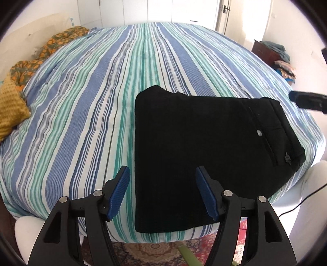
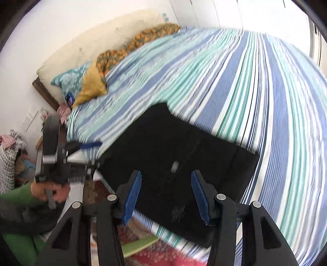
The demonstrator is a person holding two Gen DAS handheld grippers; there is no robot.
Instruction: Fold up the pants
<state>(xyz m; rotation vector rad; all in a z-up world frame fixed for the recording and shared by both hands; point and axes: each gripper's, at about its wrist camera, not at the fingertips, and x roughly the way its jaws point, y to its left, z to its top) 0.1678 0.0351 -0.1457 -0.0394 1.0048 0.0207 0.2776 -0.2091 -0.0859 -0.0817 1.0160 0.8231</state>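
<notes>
Black pants [image 1: 200, 155] folded flat on striped bedspread [image 1: 85, 106], both tools spread apart, empty

This is a bedroom in a home. A wide bed [image 1: 85, 114] fills most of both views, covered with a sheet striped in blue, teal and white. At its head lie a mustard cushion [image 2: 91, 88], a teal patterned pillow [image 2: 69, 78] and a rumpled orange-flowered cloth [image 1: 59, 43], all against a padded cream headboard [image 2: 98, 38]. White cupboard doors [image 1: 114, 12] line the far wall, with a door [image 1: 223, 14] beside them. Clothes are heaped on a dark wooden cabinet [image 1: 265, 52] near the bed, and a patterned red rug [image 2: 163, 255] covers the floor.
</notes>
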